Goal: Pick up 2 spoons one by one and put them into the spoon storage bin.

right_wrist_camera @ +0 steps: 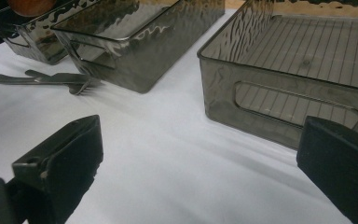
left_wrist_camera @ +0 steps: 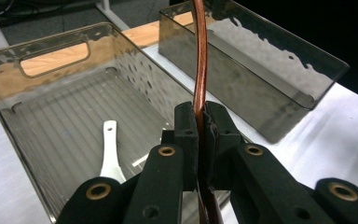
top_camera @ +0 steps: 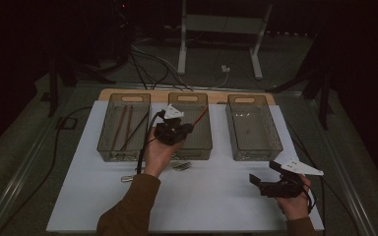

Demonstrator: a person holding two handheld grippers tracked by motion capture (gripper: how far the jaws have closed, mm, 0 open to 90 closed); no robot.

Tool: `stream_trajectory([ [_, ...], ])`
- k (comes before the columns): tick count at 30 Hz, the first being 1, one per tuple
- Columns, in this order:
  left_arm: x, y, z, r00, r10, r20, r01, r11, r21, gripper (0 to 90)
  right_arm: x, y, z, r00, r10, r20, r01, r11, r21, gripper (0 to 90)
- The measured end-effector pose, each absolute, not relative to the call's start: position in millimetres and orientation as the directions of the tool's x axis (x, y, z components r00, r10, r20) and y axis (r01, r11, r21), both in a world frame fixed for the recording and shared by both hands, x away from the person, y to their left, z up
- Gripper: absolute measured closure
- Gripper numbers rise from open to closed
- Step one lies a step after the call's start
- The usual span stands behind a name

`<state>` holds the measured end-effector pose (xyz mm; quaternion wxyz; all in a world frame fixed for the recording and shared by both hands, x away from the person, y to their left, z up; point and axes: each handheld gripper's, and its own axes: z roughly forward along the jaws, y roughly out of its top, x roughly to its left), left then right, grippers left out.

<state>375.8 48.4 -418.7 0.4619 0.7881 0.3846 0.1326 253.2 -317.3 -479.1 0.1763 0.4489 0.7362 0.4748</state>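
Over the middle smoked-plastic bin (left_wrist_camera: 70, 121), the left gripper (left_wrist_camera: 199, 122), clamping a slender reddish-brown curved stick (left_wrist_camera: 200, 60), should lower before releasing; the right gripper (right_wrist_camera: 200, 163) waits wide open.

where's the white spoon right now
In the left gripper view the white spoon lies on the floor of the middle bin, left of the shut left gripper.

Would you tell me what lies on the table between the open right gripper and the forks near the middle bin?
Nothing: in the right gripper view, bare white table runs from the right gripper to the forks.
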Motion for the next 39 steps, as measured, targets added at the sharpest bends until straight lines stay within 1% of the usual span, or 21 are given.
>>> stream_trajectory([
  [15,389,48,-426,0.651,0.746,-0.142,0.488,-0.268,0.831,86.1,253,-317,-479,-0.536,0.828,0.168,0.494,0.146,0.857,0.3],
  [26,399,48,-434,0.629,0.759,-0.166,0.513,-0.245,0.822,86.0,253,-317,-479,-0.537,0.827,0.167,0.493,0.147,0.857,0.3],
  [39,406,46,-444,0.622,0.765,-0.166,0.532,-0.258,0.807,86.0,253,-318,-479,-0.537,0.826,0.168,0.493,0.146,0.858,0.3],
])
